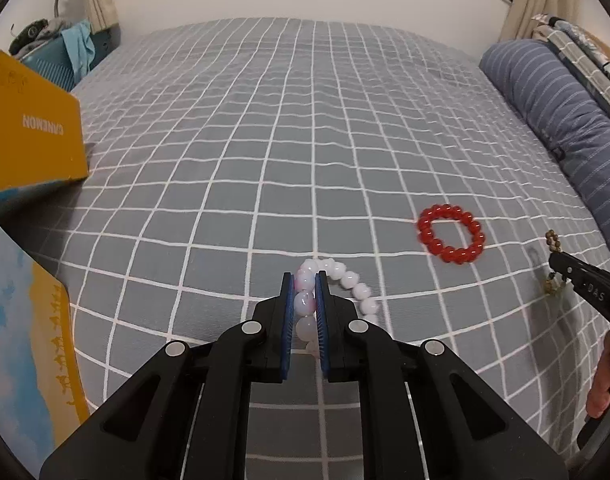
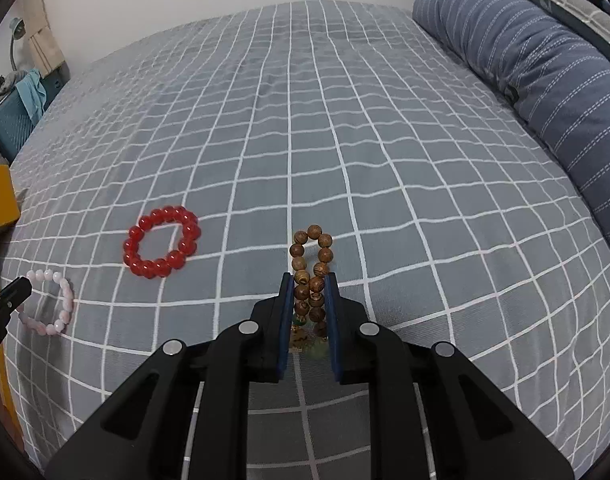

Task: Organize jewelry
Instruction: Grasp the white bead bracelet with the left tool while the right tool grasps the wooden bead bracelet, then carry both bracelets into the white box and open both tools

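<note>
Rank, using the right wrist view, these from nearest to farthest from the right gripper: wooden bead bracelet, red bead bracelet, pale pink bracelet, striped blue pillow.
1. Wooden bead bracelet: clamped in the right gripper.
2. Red bead bracelet: on the bedspread, left of the gripper.
3. Pale pink bracelet: far left, in the left gripper.
4. Striped blue pillow: upper right, at the bed's edge.

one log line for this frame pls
left hand-held gripper: shut on pink bracelet | right hand-held gripper: shut on wooden bracelet | red bracelet: loose on bed

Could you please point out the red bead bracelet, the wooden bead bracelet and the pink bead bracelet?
red bead bracelet point(image 2: 161, 242): right wrist view, left bead.
wooden bead bracelet point(image 2: 315, 232): right wrist view, top bead.
pink bead bracelet point(image 1: 305, 304): left wrist view, gripped bead.
</note>
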### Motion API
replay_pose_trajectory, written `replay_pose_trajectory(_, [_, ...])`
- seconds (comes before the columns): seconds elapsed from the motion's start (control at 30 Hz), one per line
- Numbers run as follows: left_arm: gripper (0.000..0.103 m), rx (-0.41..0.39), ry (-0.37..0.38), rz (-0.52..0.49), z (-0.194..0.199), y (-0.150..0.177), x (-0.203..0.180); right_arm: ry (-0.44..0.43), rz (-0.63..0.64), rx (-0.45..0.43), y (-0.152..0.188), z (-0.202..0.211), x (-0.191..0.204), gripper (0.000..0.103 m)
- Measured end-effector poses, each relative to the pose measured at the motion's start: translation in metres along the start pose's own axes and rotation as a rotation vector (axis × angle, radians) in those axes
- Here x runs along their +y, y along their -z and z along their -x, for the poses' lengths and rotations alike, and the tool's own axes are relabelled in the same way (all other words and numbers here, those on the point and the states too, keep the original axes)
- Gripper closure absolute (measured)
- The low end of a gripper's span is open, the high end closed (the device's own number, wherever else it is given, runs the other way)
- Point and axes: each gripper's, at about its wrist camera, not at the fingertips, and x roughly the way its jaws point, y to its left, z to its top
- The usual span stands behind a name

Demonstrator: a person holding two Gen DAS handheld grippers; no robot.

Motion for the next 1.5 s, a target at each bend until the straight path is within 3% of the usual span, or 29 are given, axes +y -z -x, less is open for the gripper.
replay_pose_trajectory(0.53, [0.093, -0.042, 0.049, -0.022, 0.041, 0.000, -0.006, -0.005, 0.022, -0.077, -0.005, 0.050, 0.019, 0.088])
replay_pose_trajectory(1.5, [0.093, -0.154, 0.033, -0.008, 0.165, 0.010, 0.024, -0.070, 0.116, -0.168, 0.020, 0.156, 0.086, 0.088])
